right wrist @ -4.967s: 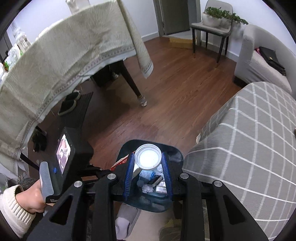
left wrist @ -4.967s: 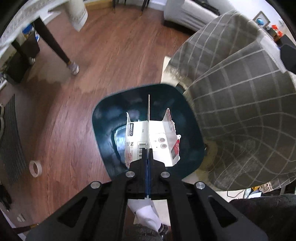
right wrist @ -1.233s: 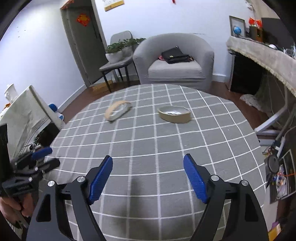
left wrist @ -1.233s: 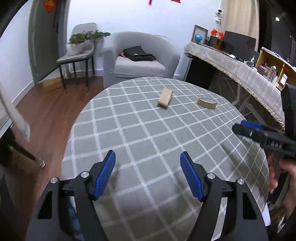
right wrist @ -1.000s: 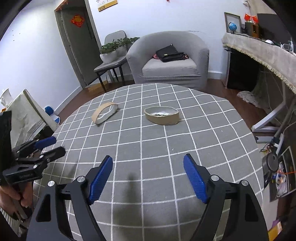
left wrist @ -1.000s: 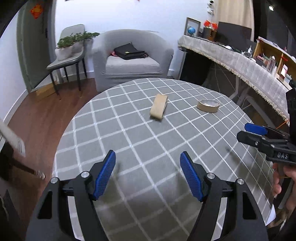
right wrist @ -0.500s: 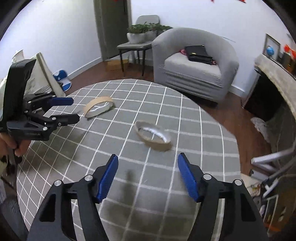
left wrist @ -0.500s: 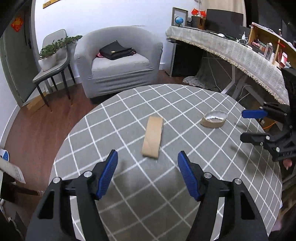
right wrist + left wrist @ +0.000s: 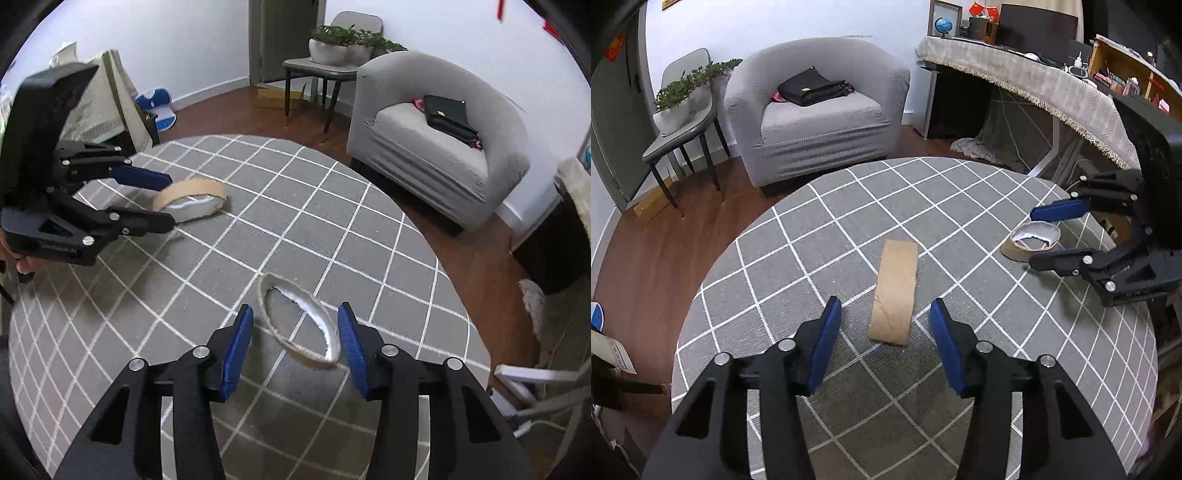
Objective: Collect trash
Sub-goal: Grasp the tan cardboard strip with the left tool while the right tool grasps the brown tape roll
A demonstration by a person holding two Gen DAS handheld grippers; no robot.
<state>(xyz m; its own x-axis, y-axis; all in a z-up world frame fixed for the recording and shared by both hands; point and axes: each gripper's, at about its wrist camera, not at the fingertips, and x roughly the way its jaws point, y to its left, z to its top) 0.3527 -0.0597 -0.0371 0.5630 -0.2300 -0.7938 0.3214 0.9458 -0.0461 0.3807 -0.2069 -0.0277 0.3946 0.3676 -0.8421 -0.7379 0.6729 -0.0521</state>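
Note:
A squashed brown cardboard tape ring (image 9: 897,273) lies on the grey checked tablecloth (image 9: 820,236). It sits just ahead of and between the blue pads of my left gripper (image 9: 885,304), whose jaws are closing without touching it. A second cardboard ring with a torn white lining (image 9: 321,325) lies between the pads of my right gripper (image 9: 295,309); those jaws are closing too, and gaps show on both sides. Each wrist view also catches the other gripper: the right gripper (image 9: 1033,238) around its ring (image 9: 1015,251), the left gripper (image 9: 170,202) at the squashed ring (image 9: 199,192).
The round table's edge (image 9: 713,258) drops to a wooden floor. Beyond it stand a grey armchair (image 9: 820,122) with a black bag, a chair with potted plants (image 9: 683,110), and a cloth-covered desk (image 9: 1034,81) at the right.
Both grippers have come in over the table to the two cardboard rings and their jaws have narrowed. The right wrist has rolled, so its ring now lies between its pads.

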